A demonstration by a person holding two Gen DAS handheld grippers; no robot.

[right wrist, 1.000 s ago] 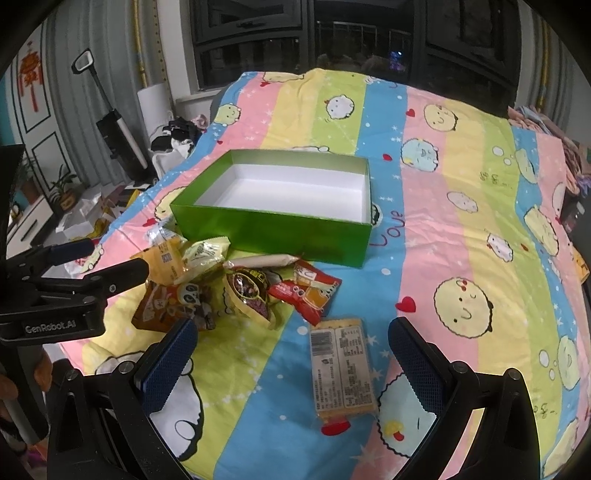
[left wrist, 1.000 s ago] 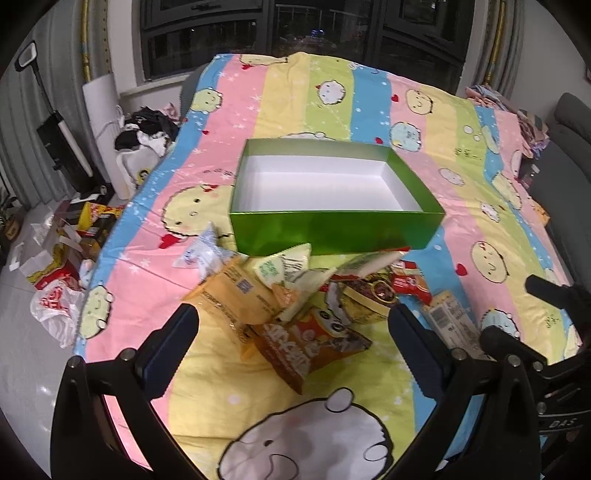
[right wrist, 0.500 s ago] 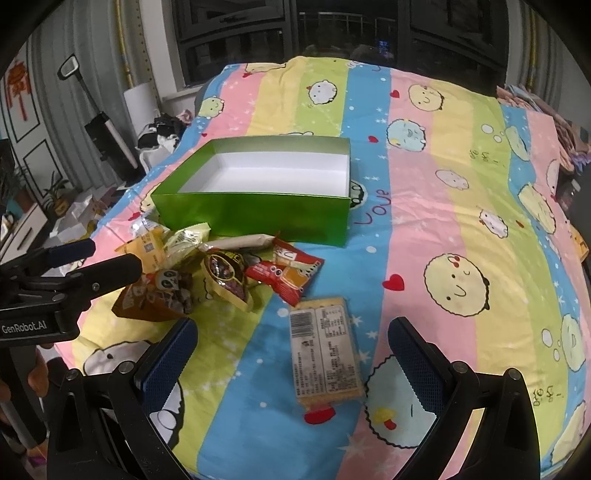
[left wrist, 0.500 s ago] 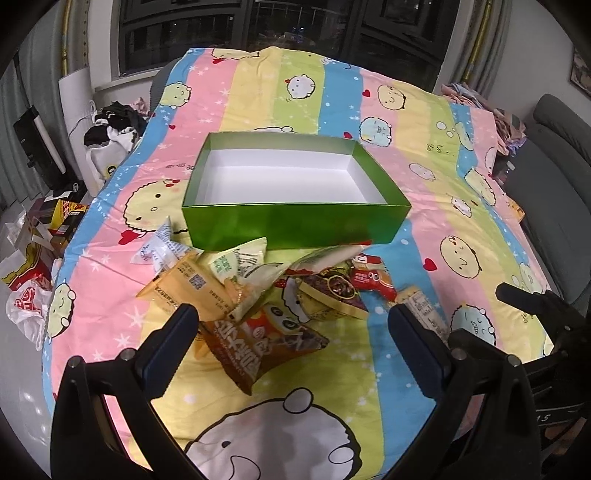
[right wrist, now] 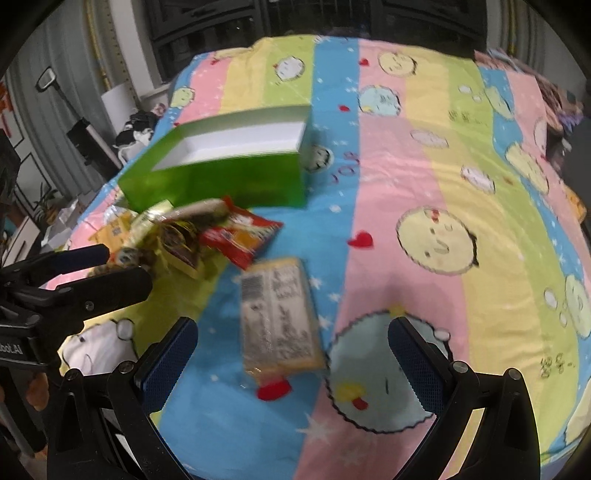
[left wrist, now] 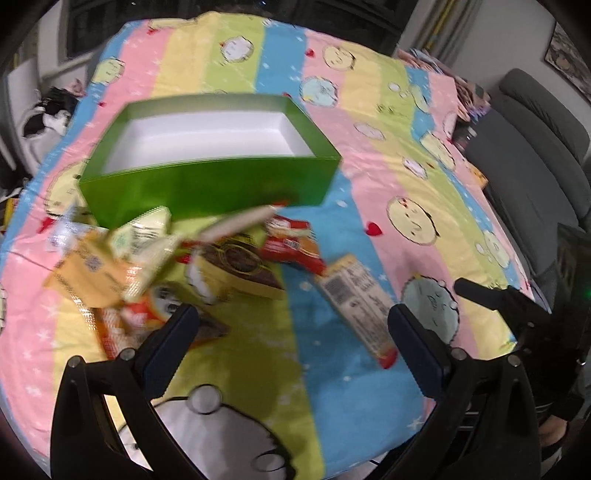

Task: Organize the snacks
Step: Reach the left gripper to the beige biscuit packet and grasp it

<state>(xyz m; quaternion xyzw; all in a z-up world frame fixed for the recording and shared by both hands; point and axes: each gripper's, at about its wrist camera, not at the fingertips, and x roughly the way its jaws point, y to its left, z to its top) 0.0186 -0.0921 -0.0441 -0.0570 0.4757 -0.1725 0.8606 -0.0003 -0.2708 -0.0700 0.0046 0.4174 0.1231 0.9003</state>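
the left gripper (left wrist: 291, 350) is nearest in its own view, with its two black fingers wide apart and nothing between them, hanging over the striped cartoon bedspread (left wrist: 369, 166). the right gripper (right wrist: 291, 354) looks the same in its view, fingers wide apart and holding nothing. just in front of the right gripper lies a flat yellow snack pack with a white label and barcode (right wrist: 277, 317), flat on a blue stripe of the bedspread, touching neither finger. a bit farther and to the left is a red and orange crinkly snack bag (right wrist: 240, 236). next to it sits a messy heap of snacks: a yellow and dark brown shiny bag (left wrist: 236, 266), an orange bag with a panda picture (left wrist: 147, 317), a plain orange-yellow packet (left wrist: 85, 273), a pale green and white packet (left wrist: 144, 232) and a long thin cream-coloured stick pack (left wrist: 236, 221) lying on top. the snacks overlap each other, and both views are blurry, so the small print cannot be read. behind the heap stands the shiny green cardboard box with a white inside (left wrist: 207, 184). it is open at the top and nothing is in it. the snacks sit right against its near wall, outside it. far off at the right edge of the left view is a grey sofa (left wrist: 535, 147), and dark windows (right wrist: 258, 22) stand behind the bed.
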